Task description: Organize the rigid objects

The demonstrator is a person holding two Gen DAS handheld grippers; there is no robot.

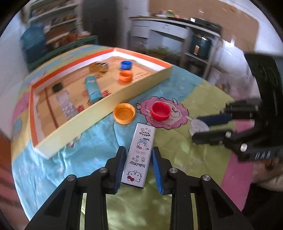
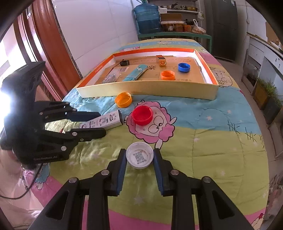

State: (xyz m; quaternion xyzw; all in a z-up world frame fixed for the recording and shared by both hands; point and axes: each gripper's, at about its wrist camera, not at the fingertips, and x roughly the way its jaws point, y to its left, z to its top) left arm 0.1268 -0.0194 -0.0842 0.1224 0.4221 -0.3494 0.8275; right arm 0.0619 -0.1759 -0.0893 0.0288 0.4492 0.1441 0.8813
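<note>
My left gripper straddles a white Hello Kitty box lying on the quilt; a small gap shows at each finger, so it looks open. It also shows in the right wrist view, with the box. My right gripper closes around a white cap, its pads touching the cap's sides; it appears in the left wrist view with the cap. An orange cap and a red cap lie loose before the shallow cardboard tray.
The tray holds a blue cap, an orange cap, a blue tube box, a small yellow cube, a black item and a patterned packet. A water jug and shelves stand behind.
</note>
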